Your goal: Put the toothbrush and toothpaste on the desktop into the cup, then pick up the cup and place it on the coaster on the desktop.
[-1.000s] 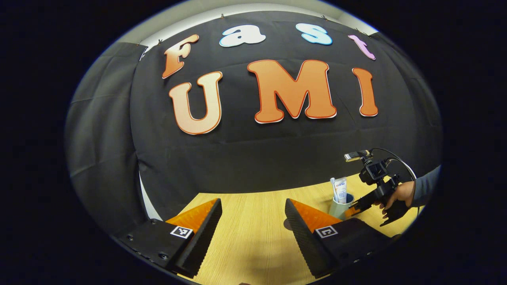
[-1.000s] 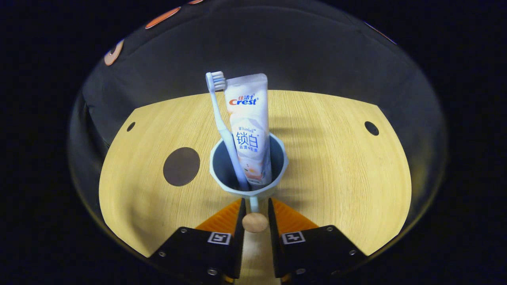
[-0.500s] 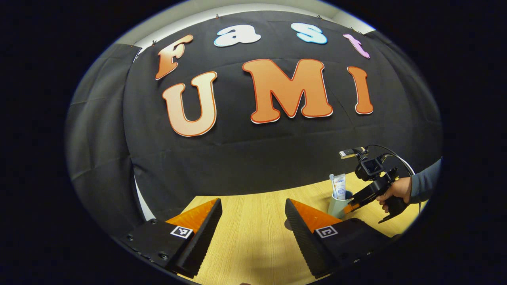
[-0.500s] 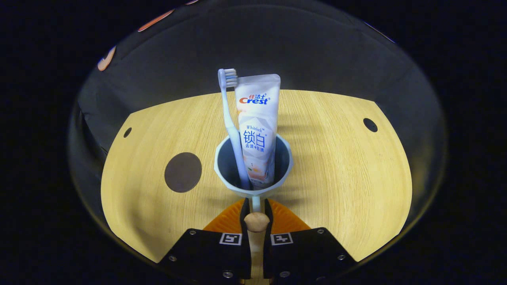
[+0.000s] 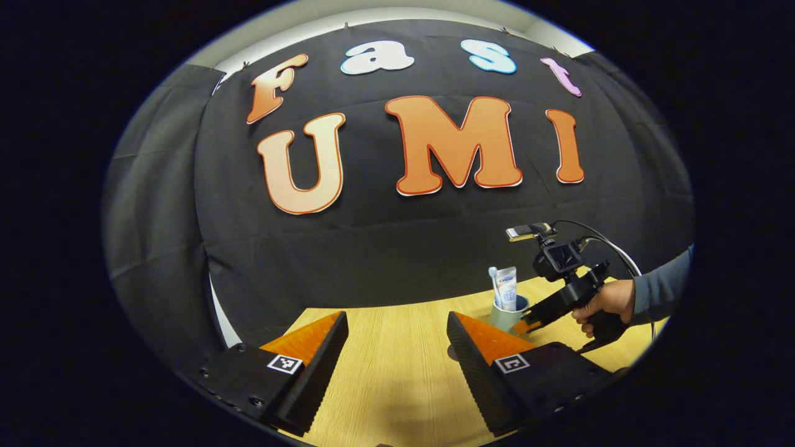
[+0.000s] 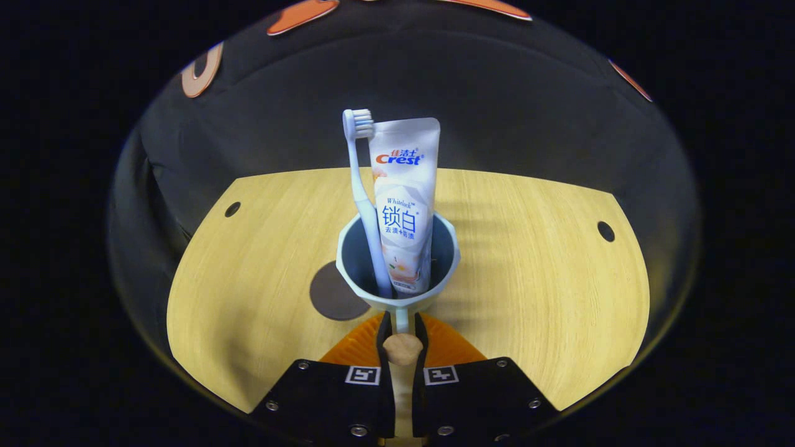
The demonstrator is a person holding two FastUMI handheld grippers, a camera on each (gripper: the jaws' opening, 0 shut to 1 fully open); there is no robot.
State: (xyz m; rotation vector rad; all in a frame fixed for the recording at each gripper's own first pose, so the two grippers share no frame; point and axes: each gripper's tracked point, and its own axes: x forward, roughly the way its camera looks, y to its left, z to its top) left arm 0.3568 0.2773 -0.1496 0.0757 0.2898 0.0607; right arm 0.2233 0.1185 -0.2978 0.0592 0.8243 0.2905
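A pale blue cup (image 6: 397,264) holds a light blue toothbrush (image 6: 361,186) and a white toothpaste tube (image 6: 405,198), both standing upright. My right gripper (image 6: 401,332) is shut on the cup's handle, whose wooden knob (image 6: 402,349) sits between the fingers. The cup is lifted above the wooden desktop (image 6: 528,267). A dark round coaster (image 6: 332,299) lies just left of the cup, partly hidden behind it. In the left gripper view, my left gripper (image 5: 397,347) stands open over the desktop, and the cup (image 5: 506,313) hangs farther right in the right gripper (image 5: 528,318).
A person's hand (image 5: 599,304) and grey sleeve (image 5: 661,288) hold the right gripper. Small dark holes (image 6: 605,231) (image 6: 233,209) mark the desktop near its far corners. The black cloth wall (image 6: 397,93) rises right behind the far desk edge.
The right gripper closed on the cup's handle, lifted the cup and carried it left, so the coaster now sits beside and partly behind it. The left gripper stayed open and nearly still.
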